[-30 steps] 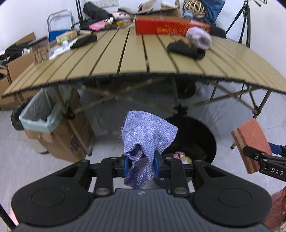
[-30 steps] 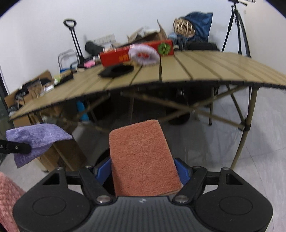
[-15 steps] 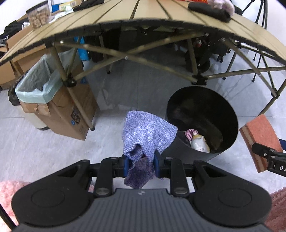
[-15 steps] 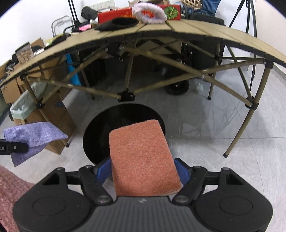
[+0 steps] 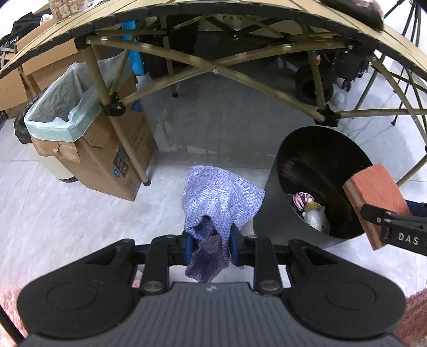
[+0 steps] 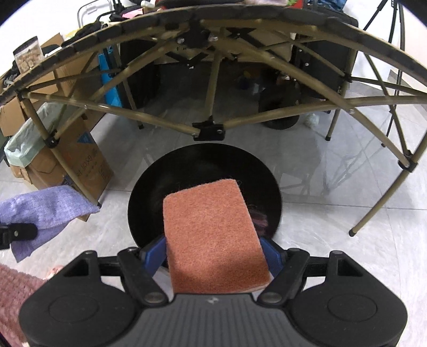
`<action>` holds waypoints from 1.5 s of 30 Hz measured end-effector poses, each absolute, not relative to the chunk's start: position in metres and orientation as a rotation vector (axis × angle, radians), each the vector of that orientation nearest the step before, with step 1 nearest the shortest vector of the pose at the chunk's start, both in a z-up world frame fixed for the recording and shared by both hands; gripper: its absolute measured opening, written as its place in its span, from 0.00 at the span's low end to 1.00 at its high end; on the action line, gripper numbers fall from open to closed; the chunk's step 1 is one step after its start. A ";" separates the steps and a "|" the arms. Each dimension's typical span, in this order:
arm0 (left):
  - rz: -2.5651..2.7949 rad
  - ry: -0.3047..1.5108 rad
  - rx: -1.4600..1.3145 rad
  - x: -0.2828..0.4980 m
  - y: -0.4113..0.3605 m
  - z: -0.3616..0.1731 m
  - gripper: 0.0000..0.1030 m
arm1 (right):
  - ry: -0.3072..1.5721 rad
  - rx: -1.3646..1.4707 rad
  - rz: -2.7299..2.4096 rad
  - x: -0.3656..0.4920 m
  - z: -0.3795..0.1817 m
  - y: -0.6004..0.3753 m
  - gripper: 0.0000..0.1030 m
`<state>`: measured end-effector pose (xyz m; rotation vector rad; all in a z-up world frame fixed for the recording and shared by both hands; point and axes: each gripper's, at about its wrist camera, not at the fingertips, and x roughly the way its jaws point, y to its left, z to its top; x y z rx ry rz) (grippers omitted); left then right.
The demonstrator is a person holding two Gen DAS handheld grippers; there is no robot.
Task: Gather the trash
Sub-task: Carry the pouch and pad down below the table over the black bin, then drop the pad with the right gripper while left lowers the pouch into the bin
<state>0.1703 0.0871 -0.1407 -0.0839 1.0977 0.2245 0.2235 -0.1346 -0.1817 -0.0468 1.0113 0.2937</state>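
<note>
Left gripper (image 5: 208,247): clamped tight on a bunched purple cloth (image 5: 218,200), hanging over bare floor just left of the black bin (image 5: 269,202).
Right gripper (image 6: 213,253): clamped wide across an orange sponge (image 6: 210,235), long axis pointing away, far end over the bin's mouth (image 6: 202,160).
Bin: on floor under the table (image 6: 240,16), some trash inside.
Nearer to drop: right; left needs shifting rightward.
</note>
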 end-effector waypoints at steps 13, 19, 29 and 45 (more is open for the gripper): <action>0.225 1.117 -0.089 0.188 0.094 -0.145 0.26 | 1.003 -0.059 0.299 0.263 -0.192 -0.107 0.79; 0.213 1.109 -0.081 0.192 0.090 -0.143 0.25 | 1.007 -0.056 0.257 0.272 -0.193 -0.110 1.00; 0.184 1.104 -0.066 0.203 0.077 -0.139 0.25 | 0.964 -0.066 0.196 0.273 -0.178 -0.130 1.00; 0.041 1.084 0.012 0.246 0.006 -0.134 0.26 | 0.883 0.041 0.049 0.269 -0.149 -0.209 1.00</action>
